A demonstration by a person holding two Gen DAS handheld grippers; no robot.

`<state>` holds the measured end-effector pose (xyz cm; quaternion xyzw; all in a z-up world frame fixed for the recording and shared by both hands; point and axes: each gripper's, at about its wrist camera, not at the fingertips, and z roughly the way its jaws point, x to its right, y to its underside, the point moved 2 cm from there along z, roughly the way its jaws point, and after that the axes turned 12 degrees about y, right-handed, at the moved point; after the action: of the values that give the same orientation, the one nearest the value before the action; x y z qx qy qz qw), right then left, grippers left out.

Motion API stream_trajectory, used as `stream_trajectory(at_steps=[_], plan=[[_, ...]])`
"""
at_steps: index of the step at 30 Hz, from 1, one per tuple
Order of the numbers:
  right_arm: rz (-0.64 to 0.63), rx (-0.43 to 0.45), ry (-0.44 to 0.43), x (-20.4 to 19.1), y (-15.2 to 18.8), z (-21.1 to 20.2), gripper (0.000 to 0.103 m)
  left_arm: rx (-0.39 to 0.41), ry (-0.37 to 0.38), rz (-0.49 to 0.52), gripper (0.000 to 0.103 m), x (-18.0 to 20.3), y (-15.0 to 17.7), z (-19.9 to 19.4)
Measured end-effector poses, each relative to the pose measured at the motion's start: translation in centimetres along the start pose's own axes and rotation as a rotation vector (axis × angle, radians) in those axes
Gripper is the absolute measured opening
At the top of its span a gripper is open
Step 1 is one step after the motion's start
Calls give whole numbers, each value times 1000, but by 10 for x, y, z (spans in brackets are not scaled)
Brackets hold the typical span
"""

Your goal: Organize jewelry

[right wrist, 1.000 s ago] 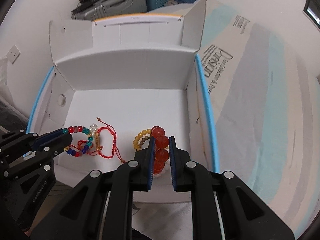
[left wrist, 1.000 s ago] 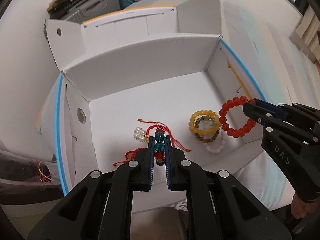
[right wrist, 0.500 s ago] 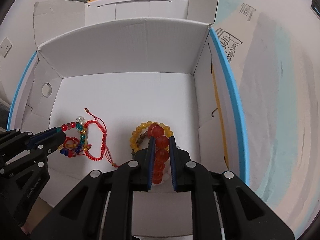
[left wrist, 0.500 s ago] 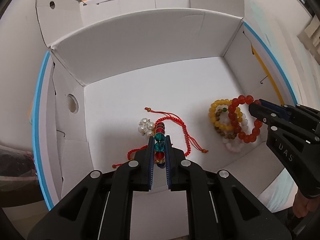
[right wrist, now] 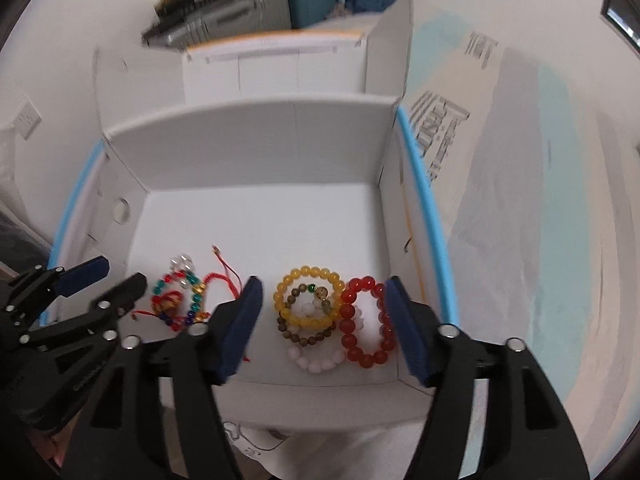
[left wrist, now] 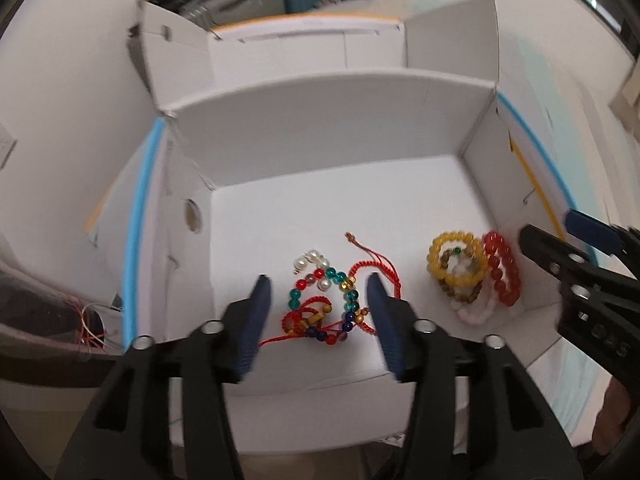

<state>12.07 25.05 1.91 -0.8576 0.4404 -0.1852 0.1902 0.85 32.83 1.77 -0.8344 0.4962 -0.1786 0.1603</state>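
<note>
A multicolour bead bracelet (left wrist: 335,300) lies on the floor of the white cardboard box (left wrist: 320,128), on a red cord bracelet (left wrist: 372,268) and beside a pearl cluster (left wrist: 310,260). My left gripper (left wrist: 318,308) is open and empty above it. A red bead bracelet (right wrist: 366,322) lies in the box's near right corner against a yellow bead bracelet (right wrist: 308,298), a brown one (right wrist: 304,336) and a white one (right wrist: 316,362). My right gripper (right wrist: 322,316) is open and empty above this pile. The red bracelet also shows in the left wrist view (left wrist: 502,268).
The box has tall walls and raised flaps (right wrist: 280,136) with blue-edged sides (right wrist: 424,216). It sits on a pale cloth with printed text (right wrist: 444,140). Suitcases (left wrist: 224,0) stand behind. A clear bag with red thread (left wrist: 80,320) lies left of the box.
Both grippers have opened and let go. The multicolour bracelet and the red bracelet now lie on the box floor. Both grippers have pulled back and up a little.
</note>
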Motion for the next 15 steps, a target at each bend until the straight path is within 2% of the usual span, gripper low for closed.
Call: stream_trajectory(at_steps=[1, 7, 9, 15], plan=[[9, 21, -12, 5, 3, -9, 70, 20, -4, -8, 67, 0, 3, -6], [43, 122, -49, 21, 21, -50, 85, 120, 1, -75, 94, -4, 19, -39], [44, 148, -55, 22, 26, -60, 88, 148, -2, -76, 97, 0, 28, -50], [31, 201, -54, 26, 56, -76, 92, 180, 4, -96, 97, 3, 56, -68]])
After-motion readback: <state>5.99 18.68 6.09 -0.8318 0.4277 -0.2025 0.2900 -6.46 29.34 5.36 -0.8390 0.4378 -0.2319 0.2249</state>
